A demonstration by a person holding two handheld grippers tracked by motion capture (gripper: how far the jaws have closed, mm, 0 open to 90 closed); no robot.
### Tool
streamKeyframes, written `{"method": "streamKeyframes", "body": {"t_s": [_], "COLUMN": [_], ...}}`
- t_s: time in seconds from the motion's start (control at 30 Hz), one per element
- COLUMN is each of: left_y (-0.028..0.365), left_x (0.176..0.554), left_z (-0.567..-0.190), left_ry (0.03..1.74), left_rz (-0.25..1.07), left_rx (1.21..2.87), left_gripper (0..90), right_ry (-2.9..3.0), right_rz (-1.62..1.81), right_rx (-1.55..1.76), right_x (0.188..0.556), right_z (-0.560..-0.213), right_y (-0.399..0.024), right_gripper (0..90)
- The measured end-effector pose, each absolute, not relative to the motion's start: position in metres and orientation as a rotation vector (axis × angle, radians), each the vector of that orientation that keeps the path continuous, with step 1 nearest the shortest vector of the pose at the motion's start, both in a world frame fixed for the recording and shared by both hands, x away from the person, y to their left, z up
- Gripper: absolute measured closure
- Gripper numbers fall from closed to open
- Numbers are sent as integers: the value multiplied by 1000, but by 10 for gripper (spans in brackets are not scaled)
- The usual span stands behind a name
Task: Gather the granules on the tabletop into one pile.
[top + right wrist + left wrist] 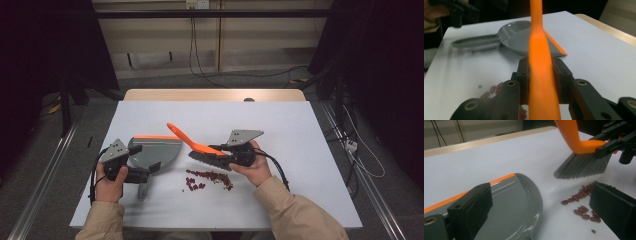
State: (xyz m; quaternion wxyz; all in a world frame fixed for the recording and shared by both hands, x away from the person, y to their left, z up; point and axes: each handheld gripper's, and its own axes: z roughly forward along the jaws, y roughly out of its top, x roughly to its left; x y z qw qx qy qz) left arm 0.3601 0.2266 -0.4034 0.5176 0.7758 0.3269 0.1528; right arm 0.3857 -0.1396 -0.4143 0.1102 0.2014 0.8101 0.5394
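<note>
White table (300, 150), large, viewed from above. Grey dustpan (152, 150) with orange front edge at about 9 o'clock of table centre, lying flat, handle toward 6 o'clock. Left gripper (142, 175) at the dustpan handle; jaws spread in its own view, nothing pinched between them. Orange brush (197, 147) near centre, handle rising toward 11 o'clock, grey bristles down. Right gripper (225, 150) pressed tight on the brush. Red beans (210, 179) scattered at 6 o'clock of the bristles, just beside them.

Even overhead light brightens the white table (300, 150) amid dark surroundings; both gripper views blur up close.
</note>
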Motion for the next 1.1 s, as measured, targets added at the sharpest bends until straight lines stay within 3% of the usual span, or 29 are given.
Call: {"method": "streamKeyframes", "body": {"t_s": [0.4, 1.1], "left_y": [225, 226], "left_x": [359, 358], "left_z": [-403, -401], "left_ry": [772, 774], "left_rz": [368, 390], "left_rx": [1865, 1867], "left_gripper": [47, 47], "right_ry": [2254, 2321], "right_rz": [1722, 1803], "right_rx": [958, 955], "right_x": [362, 336], "right_z": [-418, -426], "right_y": [-133, -92], "right_gripper": [709, 709]}}
